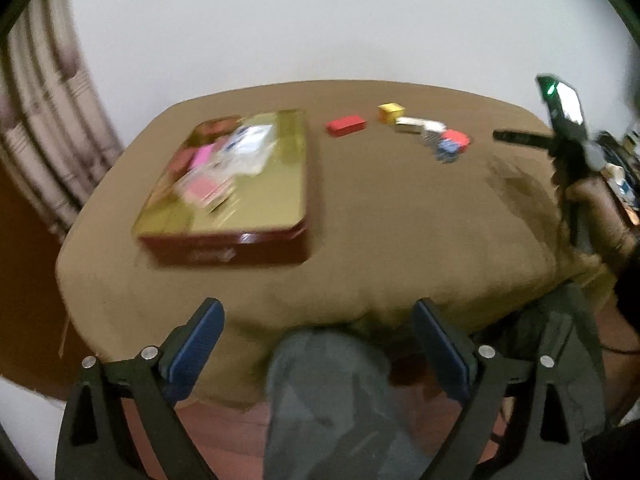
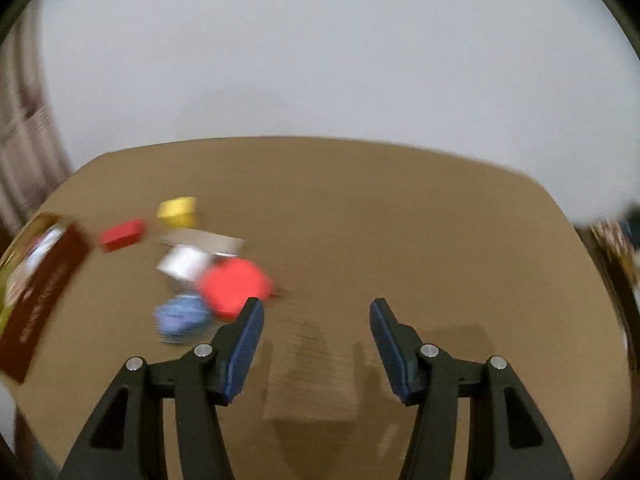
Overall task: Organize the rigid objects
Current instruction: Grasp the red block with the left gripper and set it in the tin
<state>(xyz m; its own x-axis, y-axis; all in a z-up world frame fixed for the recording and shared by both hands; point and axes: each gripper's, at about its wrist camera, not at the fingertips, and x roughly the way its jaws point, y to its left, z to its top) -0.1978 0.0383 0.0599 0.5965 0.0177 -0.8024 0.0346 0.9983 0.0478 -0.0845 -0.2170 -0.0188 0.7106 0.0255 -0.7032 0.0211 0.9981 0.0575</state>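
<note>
A gold and dark-red tin box (image 1: 236,184) lies on the left of a brown-covered table (image 1: 400,220), with several small packets inside. Beyond it lie a red block (image 1: 345,125), a yellow cube (image 1: 391,113), white boxes (image 1: 416,125), a red round piece (image 1: 456,138) and a blue piece (image 1: 446,153). My left gripper (image 1: 316,320) is open and empty, held off the table's near edge. My right gripper (image 2: 316,312) is open and empty above the table, just right of the red round piece (image 2: 234,284) and blue piece (image 2: 182,316). The right wrist view is blurred.
The right hand-held gripper (image 1: 568,136) shows at the right edge of the left wrist view. A person's knee in grey trousers (image 1: 332,380) is below the table edge. A curtain (image 1: 44,120) hangs at the left; a white wall stands behind.
</note>
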